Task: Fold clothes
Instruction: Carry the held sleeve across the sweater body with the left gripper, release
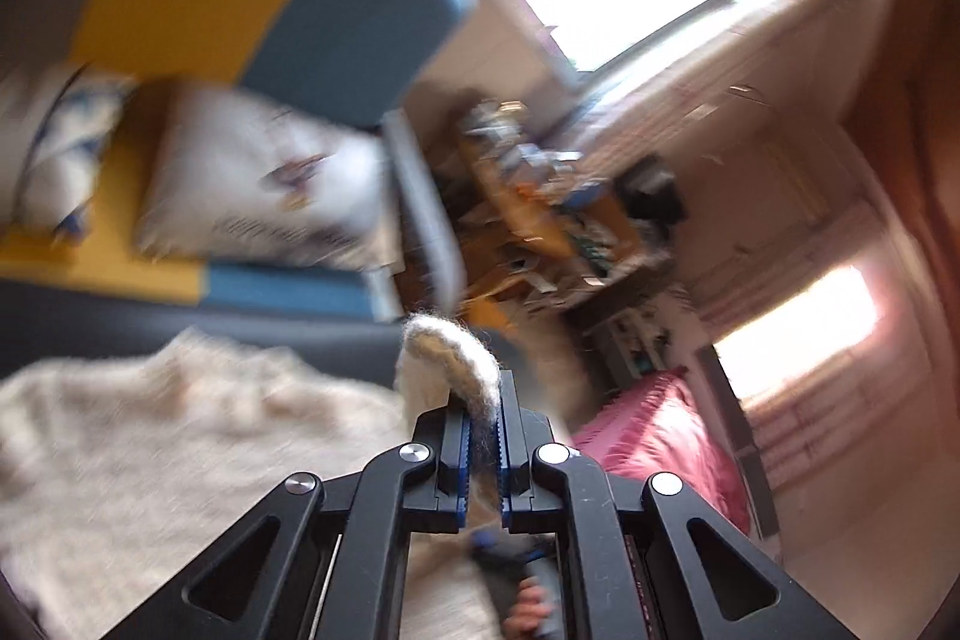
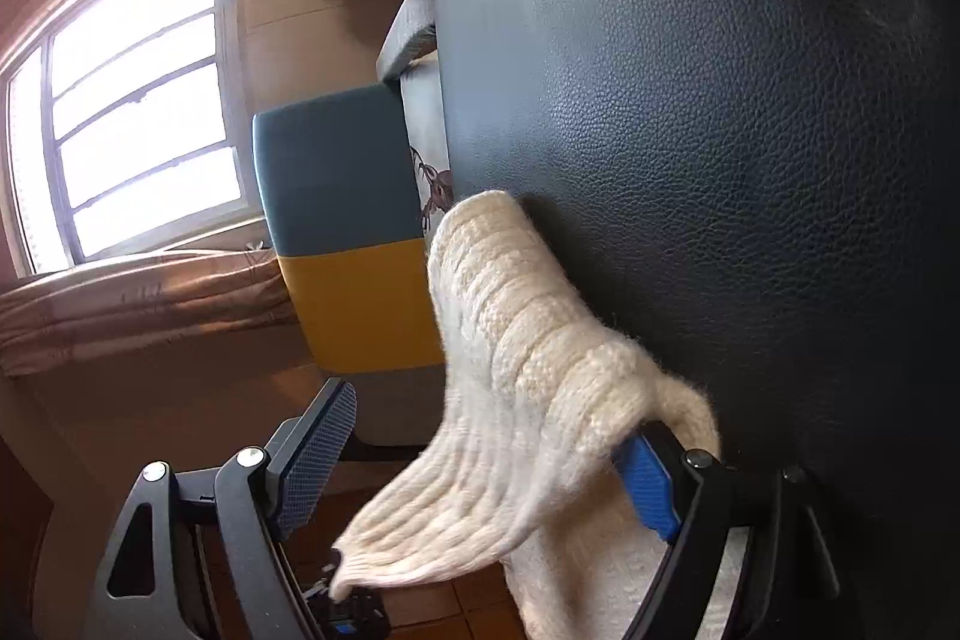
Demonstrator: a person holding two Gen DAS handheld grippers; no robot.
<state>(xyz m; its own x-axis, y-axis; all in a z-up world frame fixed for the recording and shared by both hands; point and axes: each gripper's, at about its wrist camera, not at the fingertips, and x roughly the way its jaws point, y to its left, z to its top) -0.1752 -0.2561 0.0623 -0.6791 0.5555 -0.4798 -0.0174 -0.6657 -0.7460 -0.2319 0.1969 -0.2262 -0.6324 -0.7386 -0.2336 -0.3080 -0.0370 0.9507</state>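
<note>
One fuzzy cream sweater [image 1: 150,436]: our left gripper [image 1: 483,436] pinches its edge, while only the right view shows our right gripper [image 2: 486,454] wide, knit draped across.

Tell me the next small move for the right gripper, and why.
Probably close the right gripper on the sweater: its jaws stand wide apart with the knit draped between them, while the left gripper already pinches a fold.

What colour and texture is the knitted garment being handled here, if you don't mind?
Cream, ribbed knit sweater, clearest in the right wrist view.
</note>
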